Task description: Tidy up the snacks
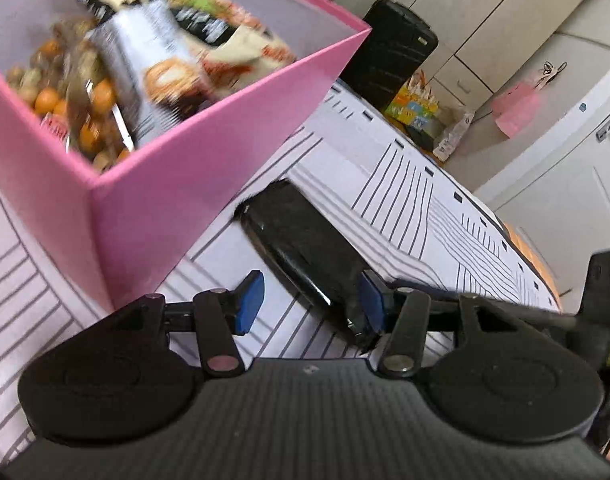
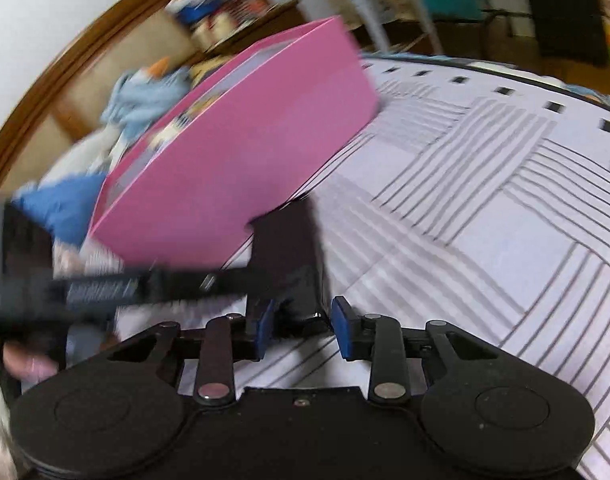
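- Left wrist view shows a pink box (image 1: 177, 184) at about 10 o'clock, standing on a bed cover (image 1: 405, 184) that is white with thin dark stripes.
- Inside the box lie snack packets (image 1: 165, 52); they are blurred, but one sees a grey-white bag in the middle, small orange and brown round pieces at the left side, and a pale bag with dark print at the back.
- A flat black object (image 1: 301, 248) lies on the cover just beside the right lower corner of the box, at about 12 o'clock from the left gripper (image 1: 311, 300); I cannot tell what it is.
- The blue pads (image 1: 251, 300) of the left gripper stand well apart, so its fingers are spread. The right pad is just at the near end of the black object, but I cannot tell if it touches.
- At 1 o'clock, far away, stands a tall black case (image 1: 389, 48) near pale cupboards (image 1: 505, 20).
- In the right wrist view the pink box (image 2: 241, 152) is at 11 o'clock, and the same black object (image 2: 289, 256) is directly ahead at 12 o'clock, near the box.
- The right gripper (image 2: 305, 330) has its fingers apart, with the near edge of the black object between the blue pads (image 2: 345, 330); contact is not clear.
- The other gripper's dark body (image 2: 65, 280) crosses at 9 o'clock, blurred.
- A light blue cloth (image 2: 145, 96) lies behind the box at 10 o'clock.
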The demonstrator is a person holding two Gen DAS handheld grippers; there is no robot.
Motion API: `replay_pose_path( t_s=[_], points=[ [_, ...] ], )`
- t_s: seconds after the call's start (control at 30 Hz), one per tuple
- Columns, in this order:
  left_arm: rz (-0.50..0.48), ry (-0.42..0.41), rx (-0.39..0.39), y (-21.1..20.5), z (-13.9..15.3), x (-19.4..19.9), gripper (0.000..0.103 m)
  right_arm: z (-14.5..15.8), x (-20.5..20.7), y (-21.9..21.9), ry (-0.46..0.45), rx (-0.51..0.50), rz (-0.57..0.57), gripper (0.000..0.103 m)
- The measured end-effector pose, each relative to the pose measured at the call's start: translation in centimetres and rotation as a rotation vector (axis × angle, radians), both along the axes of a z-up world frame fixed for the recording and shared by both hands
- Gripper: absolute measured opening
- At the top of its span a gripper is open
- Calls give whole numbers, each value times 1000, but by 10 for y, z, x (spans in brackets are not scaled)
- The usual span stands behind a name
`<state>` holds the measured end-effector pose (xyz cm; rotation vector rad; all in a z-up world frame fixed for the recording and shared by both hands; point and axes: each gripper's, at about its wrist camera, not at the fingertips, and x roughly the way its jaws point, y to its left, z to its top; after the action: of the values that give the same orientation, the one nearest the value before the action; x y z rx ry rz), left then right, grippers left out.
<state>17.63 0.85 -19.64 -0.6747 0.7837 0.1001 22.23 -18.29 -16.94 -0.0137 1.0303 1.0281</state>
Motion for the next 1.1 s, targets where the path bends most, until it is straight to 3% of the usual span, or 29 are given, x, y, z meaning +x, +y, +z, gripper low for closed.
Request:
replay_pose_path(
  t_s=[0.03,0.2,0.3,0.43,0.5,0.63,0.77,0.9,1.1],
  points=[
    [2,0,-11,3,-1,0,52,3,-5,5,-40,-28,0,40],
    [-13,8,-19,5,-1,0,52,9,-22,27,-183,-116,27,68],
    [-31,13,-26,5,-1,4,52,4,-33,41,-239,-155,67,72],
    [-53,-1,-30,5,-4,8,52,-5,-48,59,-383,-248,46,71],
    [-67,-10,-13,2,-5,9,50,-2,-52,61,-387,-232,-14,55],
    [-104,-6,16,-3,-4,10,49,-3,-70,60,-375,-221,-158,53],
    [-182,49,50,-7,2,13,48,2,-99,54,-335,-182,-269,53],
    [-274,140,47,-7,13,7,48,5,-122,54,-316,-201,-317,53],
    [-363,191,49,-11,21,-12,48,27,-142,50,-282,-208,-347,53]
  ],
)
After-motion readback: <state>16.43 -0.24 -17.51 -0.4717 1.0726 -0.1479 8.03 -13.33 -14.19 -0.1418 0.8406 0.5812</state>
